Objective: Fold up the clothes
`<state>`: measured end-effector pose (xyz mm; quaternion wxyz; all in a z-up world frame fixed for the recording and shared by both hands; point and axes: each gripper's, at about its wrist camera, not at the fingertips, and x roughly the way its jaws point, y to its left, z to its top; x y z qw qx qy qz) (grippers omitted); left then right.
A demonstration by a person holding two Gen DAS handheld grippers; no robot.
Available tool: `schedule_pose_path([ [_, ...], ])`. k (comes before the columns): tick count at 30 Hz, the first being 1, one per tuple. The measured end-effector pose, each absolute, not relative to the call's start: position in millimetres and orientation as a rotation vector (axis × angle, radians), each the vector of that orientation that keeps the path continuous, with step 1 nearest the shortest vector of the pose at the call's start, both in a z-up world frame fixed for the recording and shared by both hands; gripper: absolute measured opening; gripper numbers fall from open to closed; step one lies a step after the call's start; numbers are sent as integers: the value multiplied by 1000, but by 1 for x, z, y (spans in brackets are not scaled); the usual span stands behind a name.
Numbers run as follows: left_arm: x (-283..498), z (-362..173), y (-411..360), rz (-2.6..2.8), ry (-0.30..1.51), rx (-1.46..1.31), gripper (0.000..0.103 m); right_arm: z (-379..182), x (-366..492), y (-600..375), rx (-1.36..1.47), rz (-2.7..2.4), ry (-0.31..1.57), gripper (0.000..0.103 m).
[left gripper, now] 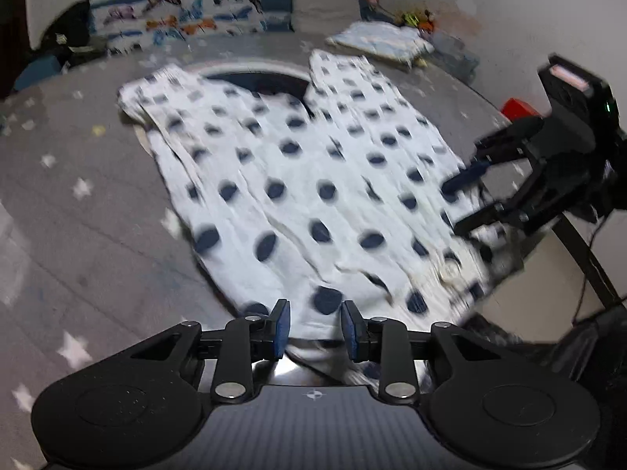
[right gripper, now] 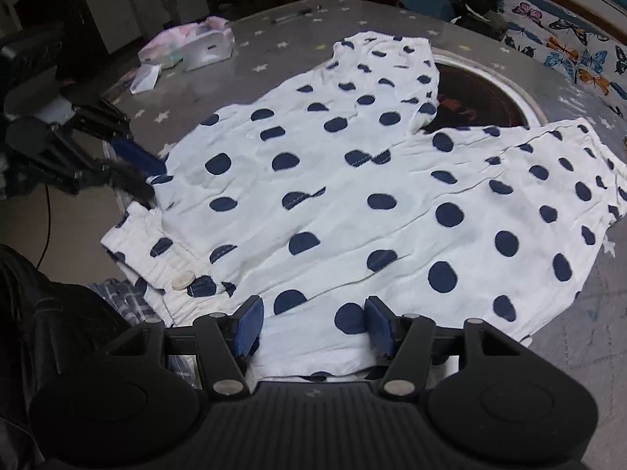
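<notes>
Polka-dot trousers (right gripper: 352,180) lie spread on the grey star-print table (left gripper: 78,211), waistband toward me at the near edge, the two legs splayed apart over a dark round inset (right gripper: 482,94) in the tabletop. As far as I can see the cloth is one flat layer with no fold across it, though a spread garment would fit either a fold being set up or one shaken back out, so I won't call the stage

My worry is the near edge. The waistband with its white button (right gripper: 183,279) hangs at or just over the table lip, and a pull toward me could drag the whole garment off. The fabric looks thin and wrinkled, so a pinch may catch only the top layer and lift a skewed fold. The legs lying over the inset could also snag on its rim if they are dragged rather than lifted

My left tongs (left gripper: 315,329) stand partly open with trouser fabric running between the blue pads; I see a gap on each side, so I judge they grip nothing. The right tongs (right gripper: 313,323) are wider apart, straddling the hem side of the waist area, cloth beneath and between them but not clamped. Each pair sits at the near edge of the trousers, the left tongs (right gripper: 129,164) hovering by the waistband corner in the right view
</notes>
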<state>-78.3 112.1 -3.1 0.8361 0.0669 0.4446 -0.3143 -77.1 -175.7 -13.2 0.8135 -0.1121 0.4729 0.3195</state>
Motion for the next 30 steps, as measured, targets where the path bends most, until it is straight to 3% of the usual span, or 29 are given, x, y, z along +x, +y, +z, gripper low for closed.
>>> schedule_pose_path([
  [5, -43, 25, 112, -588, 819, 77, 38, -6, -71, -188, -209, 644, 987, 58],
  [17, 77, -13, 75, -446, 820, -19, 36, -13, -4, -220, -144, 435, 906, 59],
  [30, 94, -37, 101, -190, 812, -67, 36, -31, 20, -230, -95, 415, 908, 59],
])
